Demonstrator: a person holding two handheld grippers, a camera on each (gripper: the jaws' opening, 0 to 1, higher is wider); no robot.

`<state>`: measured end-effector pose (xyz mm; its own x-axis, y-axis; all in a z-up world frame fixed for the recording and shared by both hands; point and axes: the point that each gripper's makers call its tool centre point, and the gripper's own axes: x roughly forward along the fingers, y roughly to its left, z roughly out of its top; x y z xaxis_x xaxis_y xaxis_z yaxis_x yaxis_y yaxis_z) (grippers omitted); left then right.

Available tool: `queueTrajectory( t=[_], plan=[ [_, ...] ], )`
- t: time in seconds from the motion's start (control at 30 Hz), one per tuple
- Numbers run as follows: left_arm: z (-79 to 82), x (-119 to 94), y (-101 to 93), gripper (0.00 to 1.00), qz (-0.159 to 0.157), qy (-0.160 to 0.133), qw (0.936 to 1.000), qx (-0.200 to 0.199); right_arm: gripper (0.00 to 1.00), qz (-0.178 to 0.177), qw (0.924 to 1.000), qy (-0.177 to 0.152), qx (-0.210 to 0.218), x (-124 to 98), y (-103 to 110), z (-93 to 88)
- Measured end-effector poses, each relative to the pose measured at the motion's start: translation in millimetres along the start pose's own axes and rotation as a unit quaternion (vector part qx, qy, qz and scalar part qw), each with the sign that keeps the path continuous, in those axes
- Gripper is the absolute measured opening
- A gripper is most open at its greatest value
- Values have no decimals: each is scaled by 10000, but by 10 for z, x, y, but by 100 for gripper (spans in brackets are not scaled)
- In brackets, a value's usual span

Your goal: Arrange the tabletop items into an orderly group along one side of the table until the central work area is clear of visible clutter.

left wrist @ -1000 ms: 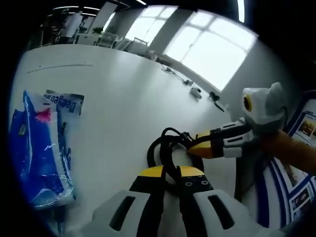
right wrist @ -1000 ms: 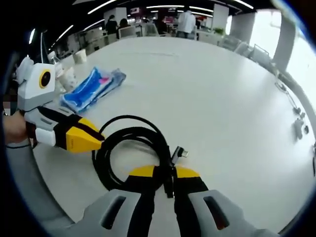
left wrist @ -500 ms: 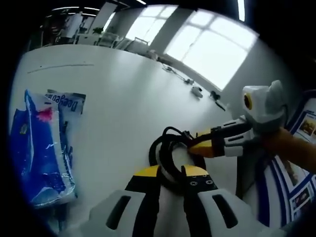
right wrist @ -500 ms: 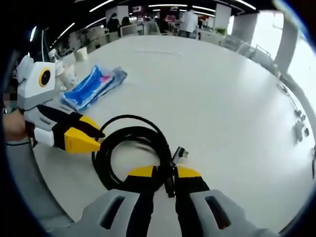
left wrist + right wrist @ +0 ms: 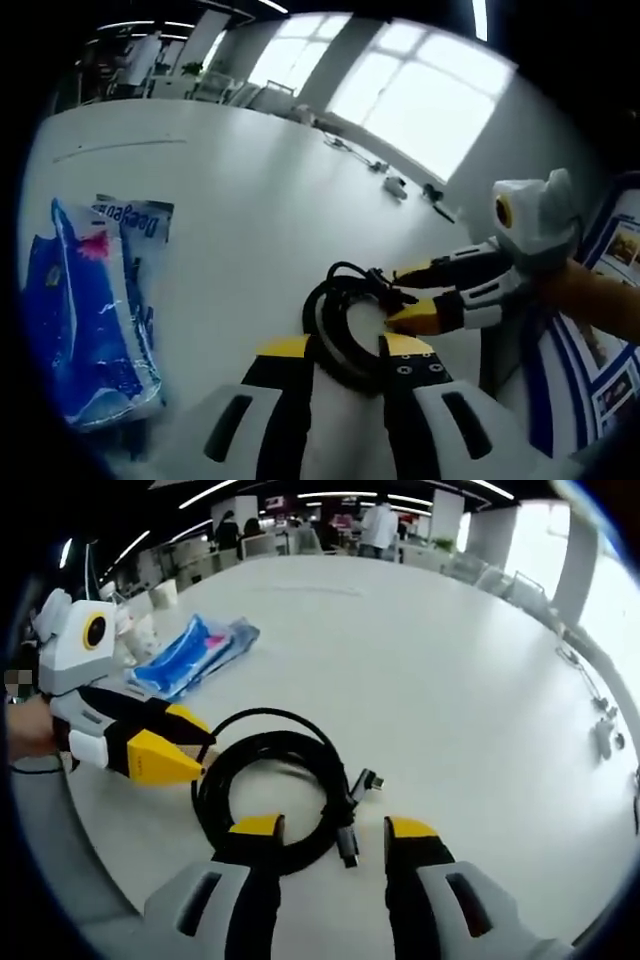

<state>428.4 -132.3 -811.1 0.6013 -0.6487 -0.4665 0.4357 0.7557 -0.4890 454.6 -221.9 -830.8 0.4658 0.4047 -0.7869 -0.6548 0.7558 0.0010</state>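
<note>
Both grippers are seen at the coiled black cable, which lies on the white table. Jaws of the right gripper are spread apart around its near edge, gripping nothing. The left gripper is also parted, apparently straddling the coil. A blue package lies well apart. Little grouping is done yet.

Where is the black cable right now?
The coiled cable lies on the white table, between the open right gripper and the left gripper, with the blue pack beyond it.
</note>
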Motion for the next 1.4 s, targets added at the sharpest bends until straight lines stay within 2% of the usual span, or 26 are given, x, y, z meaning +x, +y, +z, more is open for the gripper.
queueTrajectory(
  t=[0.2, 0.27, 0.3, 0.43, 0.6, 0.8, 0.87, 1.0, 1.23, 1.3, 1.4],
  plan=[
    [27, -47, 25, 44, 57, -16, 9999, 118, 47, 25, 10000, 33, 30, -45, 26, -59],
    [66, -77, 28, 48, 60, -80, 9995, 288, 49, 43, 10000, 9, 6, -68, 56, -57],
    [69, -90, 29, 48, 62, -68, 9994, 324, 50, 42, 10000, -9, 2, -79, 65, -51],
    [95, -145, 33, 51, 32, -38, 9991, 419, 64, 22, 9998, -69, -162, -115, 94, -25],
    [141, -225, 4, 57, -22, -78, 9978, 656, 67, 27, 9997, -132, -200, -166, 100, 12],
    [147, -323, 27, 64, -46, -10, 9962, 867, 81, -79, 9995, -203, -228, -193, 60, 53],
    [164, -366, 22, 64, -69, -42, 9957, 923, 82, -98, 9994, -217, -231, -202, 51, 67],
    [193, -425, 36, 70, -57, -64, 9947, 1025, 83, -82, 9994, -228, -238, -225, 60, 83],
    [208, -569, 122, 70, 35, -41, 9943, 1067, 84, 3, 9991, -287, -307, -278, 132, 119],
    [207, -609, 155, 70, 83, -42, 9938, 1105, 84, -45, 9982, -239, -541, -278, 140, 115],
    [205, -678, 214, 70, 148, -85, 9946, 1026, 84, 34, 9982, -264, -537, -272, 195, 135]
  ],
)
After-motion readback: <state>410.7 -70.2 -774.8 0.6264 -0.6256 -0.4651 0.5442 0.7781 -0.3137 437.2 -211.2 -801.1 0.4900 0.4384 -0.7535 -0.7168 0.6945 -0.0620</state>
